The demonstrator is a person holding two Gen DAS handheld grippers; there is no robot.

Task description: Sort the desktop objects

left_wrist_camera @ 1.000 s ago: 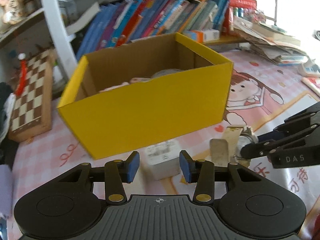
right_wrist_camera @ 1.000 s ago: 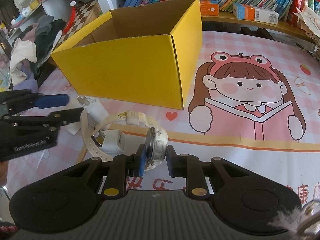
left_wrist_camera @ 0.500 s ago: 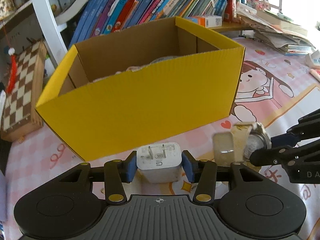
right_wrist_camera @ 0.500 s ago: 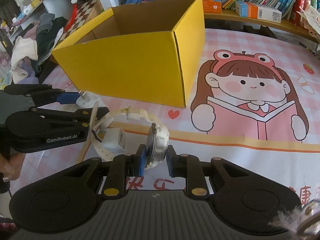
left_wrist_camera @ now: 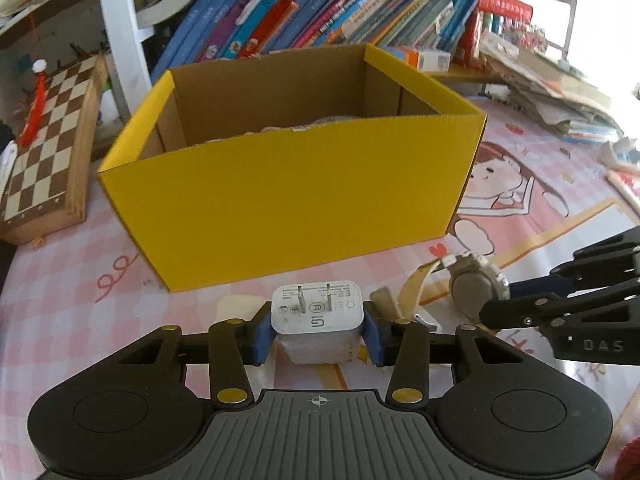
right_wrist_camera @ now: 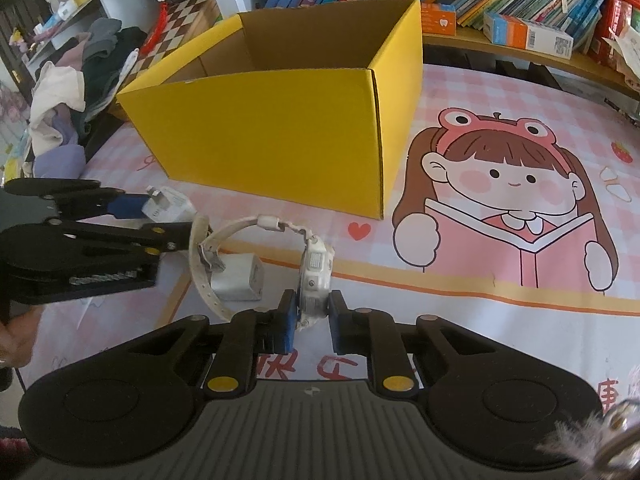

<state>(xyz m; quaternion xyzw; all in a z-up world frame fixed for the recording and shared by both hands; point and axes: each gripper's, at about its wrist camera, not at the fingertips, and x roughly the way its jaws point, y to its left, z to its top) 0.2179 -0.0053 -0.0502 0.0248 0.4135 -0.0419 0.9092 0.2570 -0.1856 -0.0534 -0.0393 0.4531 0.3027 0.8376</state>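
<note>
Pink checked cloth [right_wrist_camera: 472, 92], printed with a cartoon girl reading, is covering the desk, and a long shelf of leaning books [left_wrist_camera: 320, 12] is running along the back. On the cloth a yellow corrugated cardboard box [left_wrist_camera: 296, 204] is standing open, its inside plain brown.

Both blue pads of the left gripper [left_wrist_camera: 318, 330] are pressing the flat sides of a white charger [left_wrist_camera: 318, 316], a rounded plastic block with two metal prongs facing the box. It is sitting just in front of the box's near wall; whether it is raised off the cloth I cannot tell.

Close beside it, the right gripper [right_wrist_camera: 313, 322] is pinching the round case of a white watch [right_wrist_camera: 314, 276], turned on edge, its cream perforated strap curving away in a loop toward the left gripper.

Only the right wrist view is showing a second small white block [right_wrist_camera: 238, 278] lying on the cloth inside the strap's loop, and a heap of clothes [right_wrist_camera: 68, 92] off the desk's left edge. Only the left wrist view is showing pale things low inside the box, too hidden to identify, and a wooden chessboard [left_wrist_camera: 44, 140] leaning left of the box.
</note>
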